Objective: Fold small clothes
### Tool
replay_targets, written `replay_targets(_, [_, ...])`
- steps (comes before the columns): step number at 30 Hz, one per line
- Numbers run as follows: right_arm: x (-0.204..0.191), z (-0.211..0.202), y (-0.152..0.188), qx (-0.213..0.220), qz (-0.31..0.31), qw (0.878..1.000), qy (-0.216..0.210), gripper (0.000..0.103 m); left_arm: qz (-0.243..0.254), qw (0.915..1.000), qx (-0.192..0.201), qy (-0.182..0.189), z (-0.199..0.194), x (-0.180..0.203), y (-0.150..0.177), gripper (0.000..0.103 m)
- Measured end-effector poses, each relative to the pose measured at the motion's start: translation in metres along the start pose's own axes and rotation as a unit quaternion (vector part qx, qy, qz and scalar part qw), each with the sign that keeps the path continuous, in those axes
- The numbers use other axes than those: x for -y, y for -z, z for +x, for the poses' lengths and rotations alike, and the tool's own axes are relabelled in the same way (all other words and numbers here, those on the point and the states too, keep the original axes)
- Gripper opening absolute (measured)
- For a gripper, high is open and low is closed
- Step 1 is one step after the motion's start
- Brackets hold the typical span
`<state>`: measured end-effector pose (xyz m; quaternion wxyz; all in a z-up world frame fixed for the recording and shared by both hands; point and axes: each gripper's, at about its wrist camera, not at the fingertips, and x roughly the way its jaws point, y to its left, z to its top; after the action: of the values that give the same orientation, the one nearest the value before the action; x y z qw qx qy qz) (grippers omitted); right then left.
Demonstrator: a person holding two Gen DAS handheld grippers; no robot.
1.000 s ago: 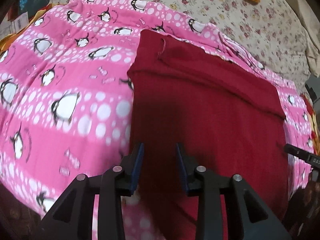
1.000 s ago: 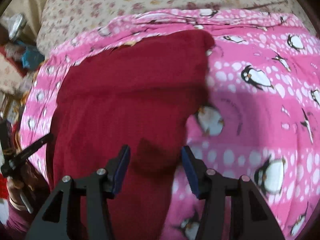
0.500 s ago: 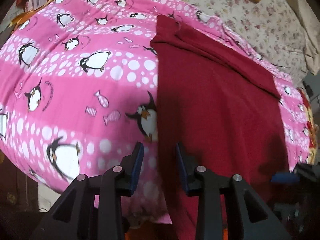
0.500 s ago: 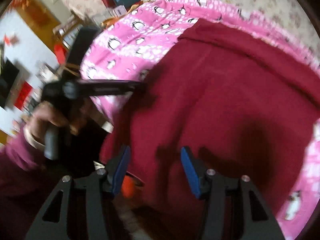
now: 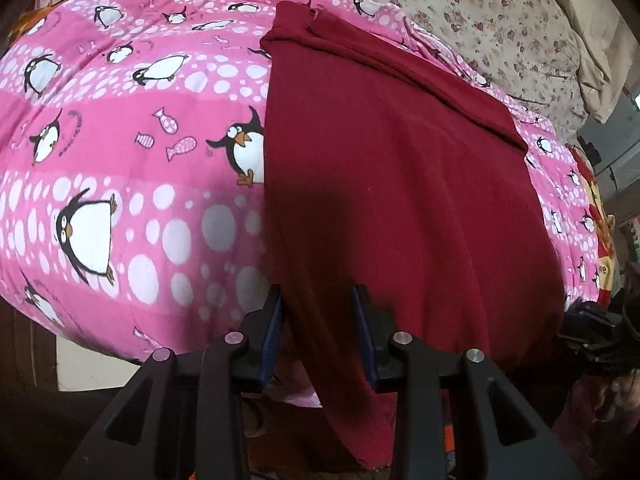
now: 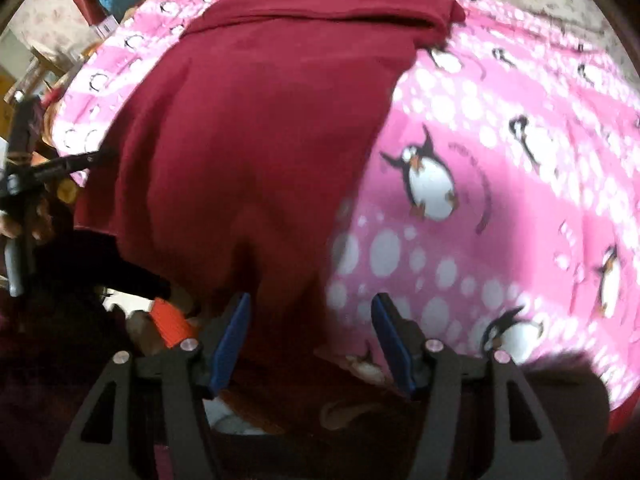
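Reaching for the near hem of the maroon garment (image 5: 400, 184) spread on the penguin blanket (image 5: 132, 152), left tool (image 5: 318, 332) and right tool (image 6: 310, 336) gape, ungripped; next, pinch that hem.

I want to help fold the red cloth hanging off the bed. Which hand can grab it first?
Probably the left. The left gripper is open with the red cloth's hanging corner already between its fingers. The right gripper, also open, seems farther from its edge.
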<state>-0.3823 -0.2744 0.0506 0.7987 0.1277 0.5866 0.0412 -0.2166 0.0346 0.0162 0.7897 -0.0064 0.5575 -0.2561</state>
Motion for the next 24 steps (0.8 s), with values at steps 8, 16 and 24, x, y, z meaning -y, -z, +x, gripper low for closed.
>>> replay_targets(8, [-0.017,0.022,-0.01,0.012,-0.023,0.998,-0.054,0.065,0.011,0.9997,-0.012,-0.017,0.005,0.008,0.011,0.012])
replay_targets(16, [-0.021,0.018,-0.01,0.016,-0.024,0.997,-0.07,0.065,0.01,0.9996,-0.012,-0.022,0.007,0.01,0.013,0.012])
replay_targets(24, [-0.03,0.022,-0.009,0.016,-0.03,0.997,-0.063,0.058,0.014,0.9995,-0.016,-0.024,0.009,0.013,0.016,0.012])
